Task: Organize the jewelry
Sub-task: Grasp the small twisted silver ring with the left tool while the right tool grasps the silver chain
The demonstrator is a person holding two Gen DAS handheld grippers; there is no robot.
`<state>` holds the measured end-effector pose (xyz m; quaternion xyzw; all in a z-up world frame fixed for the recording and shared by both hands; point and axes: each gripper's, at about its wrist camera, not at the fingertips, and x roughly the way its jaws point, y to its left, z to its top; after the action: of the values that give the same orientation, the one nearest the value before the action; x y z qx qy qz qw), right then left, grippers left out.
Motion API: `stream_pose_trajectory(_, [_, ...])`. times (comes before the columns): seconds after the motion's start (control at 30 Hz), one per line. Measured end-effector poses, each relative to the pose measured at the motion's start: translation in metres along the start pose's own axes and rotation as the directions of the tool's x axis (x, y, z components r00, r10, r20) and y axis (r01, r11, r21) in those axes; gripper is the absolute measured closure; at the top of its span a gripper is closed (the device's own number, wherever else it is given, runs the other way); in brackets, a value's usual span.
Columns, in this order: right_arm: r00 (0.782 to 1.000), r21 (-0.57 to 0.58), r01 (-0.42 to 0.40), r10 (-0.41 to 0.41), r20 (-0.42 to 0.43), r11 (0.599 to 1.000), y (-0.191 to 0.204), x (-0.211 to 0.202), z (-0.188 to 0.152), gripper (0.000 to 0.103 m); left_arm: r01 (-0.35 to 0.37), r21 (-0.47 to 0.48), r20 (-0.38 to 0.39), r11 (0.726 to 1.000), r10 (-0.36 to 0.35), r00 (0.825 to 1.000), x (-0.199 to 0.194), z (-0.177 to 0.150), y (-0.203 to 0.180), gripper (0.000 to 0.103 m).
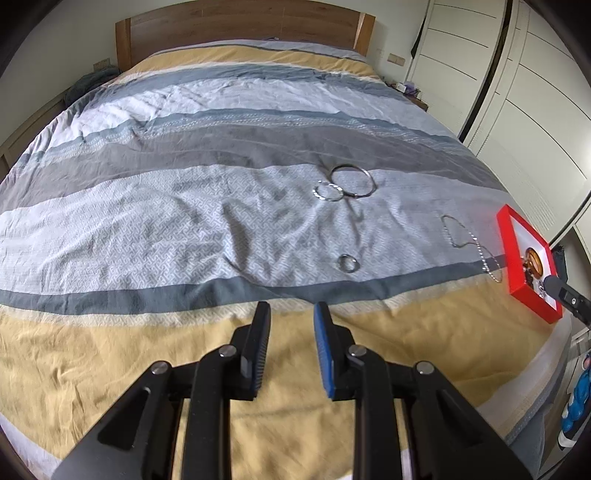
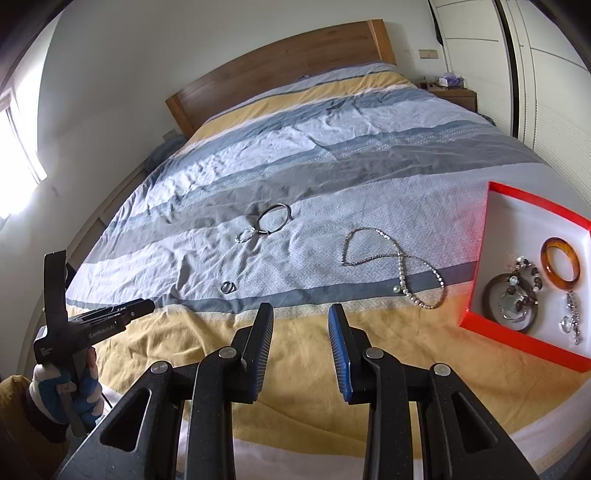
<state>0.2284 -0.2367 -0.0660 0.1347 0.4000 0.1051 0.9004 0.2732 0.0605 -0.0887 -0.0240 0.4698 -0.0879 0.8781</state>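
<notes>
On the striped bedspread lie a large silver bangle point(image 1: 353, 181) point(image 2: 273, 219), a small twisted silver bracelet point(image 1: 328, 192) point(image 2: 245, 235), a small ring point(image 1: 348, 263) point(image 2: 227, 287) and a beaded chain necklace point(image 1: 472, 247) point(image 2: 397, 264). A red box point(image 1: 517, 273) point(image 2: 476, 295) at the right holds an amber bangle point(image 2: 560, 267), a dark bangle point(image 2: 491, 295), a bead bracelet and crystal pieces. My left gripper point(image 1: 291, 314) is open and empty above the yellow stripe, short of the ring. My right gripper point(image 2: 301, 317) is open and empty, left of the box.
The wooden headboard point(image 1: 240, 33) stands at the far end. White wardrobe doors point(image 1: 517, 92) run along the right side. A nightstand point(image 2: 456, 94) with small items sits at the far right. The left gripper body point(image 2: 92, 325) in a gloved hand shows in the right wrist view.
</notes>
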Motion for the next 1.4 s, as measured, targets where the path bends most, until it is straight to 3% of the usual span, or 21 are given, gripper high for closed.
stream_pose_trajectory(0.6, [0.998,0.027,0.060,-0.059,-0.023,0.998,-0.040,0.032,0.008,0.072,0.039,0.019,-0.045,0.999,-0.038,0.998,0.048,0.019,-0.003,0.080])
stream_pose_trajectory(0.7, [0.997,0.019,0.071,-0.070,-0.028,0.997,-0.048,0.037,0.014,0.072,0.039,0.023,-0.045,0.999,-0.037,0.998,0.057,0.028,-0.005,0.080])
stream_pose_trajectory(0.83, [0.995,-0.006,0.090,-0.090,-0.034,0.996,-0.058,0.047,0.022,0.063,0.042,0.026,-0.040,0.999,-0.041,0.998,0.071,0.047,-0.008,0.080])
stream_pose_trajectory(1.4, [0.982,-0.155,0.123,-0.142,-0.121,0.980,-0.086,0.113,0.052,0.056,0.056,0.031,-0.059,0.998,-0.054,0.997,0.159,0.118,-0.023,0.080])
